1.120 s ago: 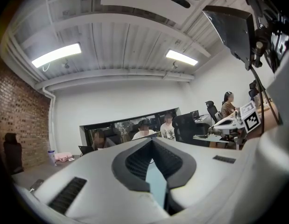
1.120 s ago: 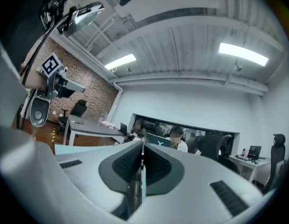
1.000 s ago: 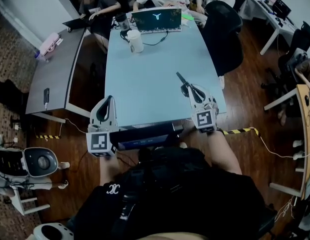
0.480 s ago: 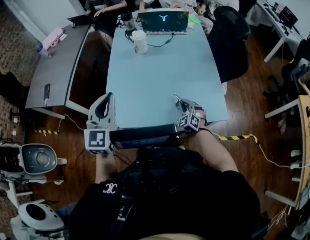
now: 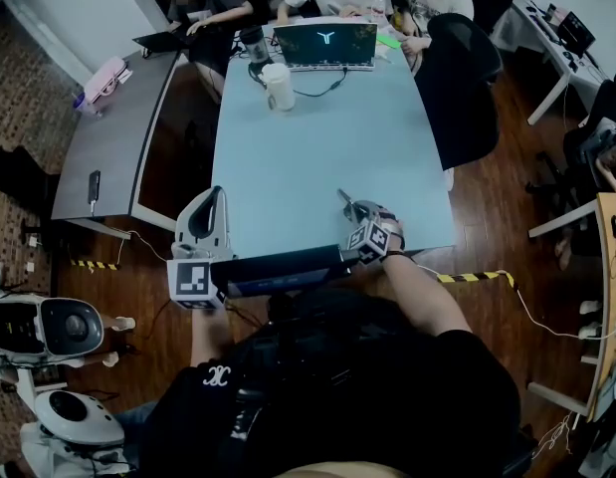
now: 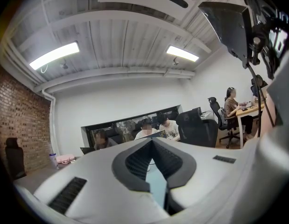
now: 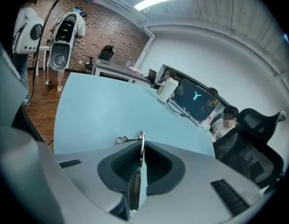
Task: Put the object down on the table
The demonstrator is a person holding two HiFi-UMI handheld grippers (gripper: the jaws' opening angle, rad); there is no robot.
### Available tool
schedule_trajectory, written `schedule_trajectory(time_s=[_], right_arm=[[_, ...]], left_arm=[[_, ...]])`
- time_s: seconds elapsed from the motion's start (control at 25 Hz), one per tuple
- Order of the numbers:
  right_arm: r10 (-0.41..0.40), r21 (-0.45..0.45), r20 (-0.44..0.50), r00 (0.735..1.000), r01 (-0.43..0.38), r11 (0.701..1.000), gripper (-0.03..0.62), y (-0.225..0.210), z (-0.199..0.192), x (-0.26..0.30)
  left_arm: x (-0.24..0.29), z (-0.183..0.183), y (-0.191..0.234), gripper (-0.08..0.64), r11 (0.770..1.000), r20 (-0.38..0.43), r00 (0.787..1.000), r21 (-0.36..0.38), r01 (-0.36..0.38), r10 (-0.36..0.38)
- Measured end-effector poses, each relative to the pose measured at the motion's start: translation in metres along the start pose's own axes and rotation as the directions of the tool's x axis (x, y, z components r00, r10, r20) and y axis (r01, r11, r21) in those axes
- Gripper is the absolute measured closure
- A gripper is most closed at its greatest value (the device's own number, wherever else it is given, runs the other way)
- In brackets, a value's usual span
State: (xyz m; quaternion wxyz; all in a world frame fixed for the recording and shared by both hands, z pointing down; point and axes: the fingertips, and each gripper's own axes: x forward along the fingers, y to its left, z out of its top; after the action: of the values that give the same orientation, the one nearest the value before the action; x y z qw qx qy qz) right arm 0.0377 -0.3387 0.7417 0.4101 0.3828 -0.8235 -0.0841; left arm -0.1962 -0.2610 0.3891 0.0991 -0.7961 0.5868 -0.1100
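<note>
Right gripper (image 7: 140, 143) had dropped low over the bench (image 5: 317, 137) near its front edge and rolled sideways. The thin metal tool (image 5: 344, 200) was pinched in its jaws, which were just starting to ease apart, so basically set-down time. Left gripper (image 6: 151, 141) stayed closed, empty.

Dim bluish light, fisheye-warped edges
</note>
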Motion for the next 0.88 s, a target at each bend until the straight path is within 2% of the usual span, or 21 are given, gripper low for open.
schedule_trajectory(time_s=[0.08, 0.16, 0.2, 0.28, 0.4, 0.48, 0.6, 0.72, 0.8, 0.88], right_arm=[[0.08, 0.004, -0.007, 0.997, -0.08, 0.997, 0.548, 0.014, -0.003, 0.005], [0.177, 0.044, -0.013, 0.984, -0.176, 0.983, 0.454, 0.028, -0.004, 0.007], [0.209, 0.066, -0.009, 0.978, -0.208, 0.976, 0.438, 0.033, -0.004, 0.007], [0.253, 0.099, 0.008, 0.968, -0.252, 0.963, 0.349, 0.038, -0.002, 0.007], [0.321, 0.151, 0.056, 0.946, -0.325, 0.933, 0.29, 0.042, 0.005, 0.003], [0.336, 0.183, 0.117, 0.935, -0.353, 0.918, 0.279, 0.038, 0.013, -0.005], [0.278, 0.276, 0.243, 0.929, -0.341, 0.898, 0.278, 0.017, 0.027, -0.024], [0.148, 0.39, 0.381, 0.913, -0.303, 0.869, 0.283, -0.024, 0.048, -0.05], [0.0, 0.451, 0.444, 0.896, -0.224, 0.864, 0.454, -0.061, 0.063, -0.077], [-0.156, 0.502, 0.468, 0.87, -0.117, 0.857, 0.567, -0.098, 0.075, -0.105]], left_arm=[[0.002, 0.0, 0.002, 0.567, 1.0, 0.0, 1.0, -0.002, -0.005, 0.005], [0.003, -0.002, 0.004, 0.566, 1.0, -0.003, 1.0, 0.003, -0.01, 0.01], [0.003, -0.003, 0.004, 0.566, 1.0, -0.006, 1.0, 0.01, -0.009, 0.009], [0.005, -0.004, 0.003, 0.566, 1.0, -0.008, 1.0, 0.007, -0.004, 0.004], [0.008, -0.003, 0.0, 0.566, 1.0, -0.007, 1.0, -0.011, 0.001, -0.001], [0.011, 0.0, -0.003, 0.566, 1.0, -0.004, 1.0, -0.015, 0.002, -0.002], [0.012, -0.003, -0.007, 0.566, 1.0, 0.0, 1.0, 0.0, 0.016, -0.016], [0.012, 0.001, -0.009, 0.566, 1.0, 0.008, 1.0, -0.006, 0.021, -0.021], [0.013, 0.002, -0.01, 0.566, 1.0, 0.011, 1.0, -0.006, 0.022, -0.022], [0.014, 0.001, -0.012, 0.566, 1.0, 0.018, 0.999, 0.001, 0.029, -0.029]])
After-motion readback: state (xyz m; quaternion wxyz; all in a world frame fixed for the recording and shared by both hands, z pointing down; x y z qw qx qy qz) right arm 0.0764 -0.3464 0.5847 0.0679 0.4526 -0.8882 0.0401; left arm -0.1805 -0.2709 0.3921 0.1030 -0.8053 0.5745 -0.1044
